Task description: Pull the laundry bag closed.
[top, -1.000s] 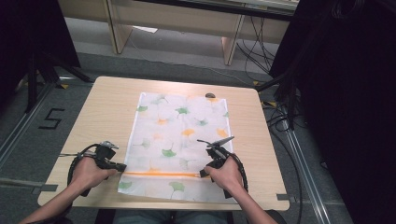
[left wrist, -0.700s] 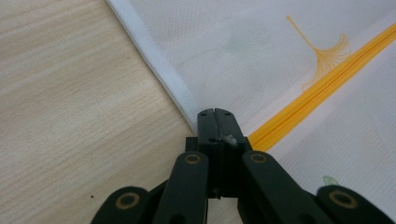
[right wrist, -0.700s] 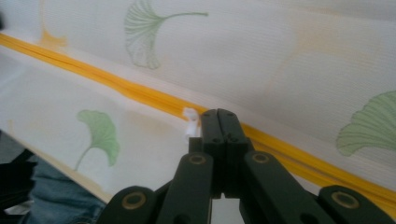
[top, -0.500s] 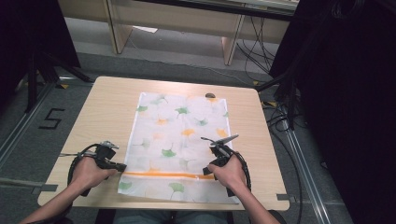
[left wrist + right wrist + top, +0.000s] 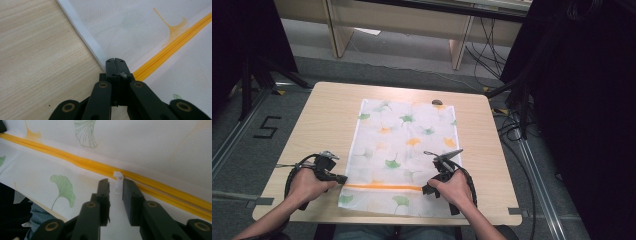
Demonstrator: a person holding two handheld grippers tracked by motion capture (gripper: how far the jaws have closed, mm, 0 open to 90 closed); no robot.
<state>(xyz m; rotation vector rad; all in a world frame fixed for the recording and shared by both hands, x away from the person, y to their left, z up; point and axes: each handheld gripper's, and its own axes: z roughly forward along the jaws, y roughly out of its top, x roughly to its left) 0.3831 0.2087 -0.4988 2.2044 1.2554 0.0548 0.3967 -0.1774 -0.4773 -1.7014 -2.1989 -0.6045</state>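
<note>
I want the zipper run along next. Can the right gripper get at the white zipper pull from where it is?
Probably yes. The right gripper has just opened, and the white zipper pull lies between its jaws on the orange zipper, with nothing over it.

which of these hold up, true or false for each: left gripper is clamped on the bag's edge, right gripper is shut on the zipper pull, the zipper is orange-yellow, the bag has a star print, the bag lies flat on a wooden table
1. The left gripper is clamped on the edge of the mesh bag. True.
2. The right gripper is shut on the zipper pull. False: its jaws have just been opening and stand apart, with the white pull between them.
3. The zipper is orange-yellow. True.
4. The bag has a star print. False: it shows green and orange ginkgo leaves.
5. The bag lies flat on a wooden table. True.
</note>
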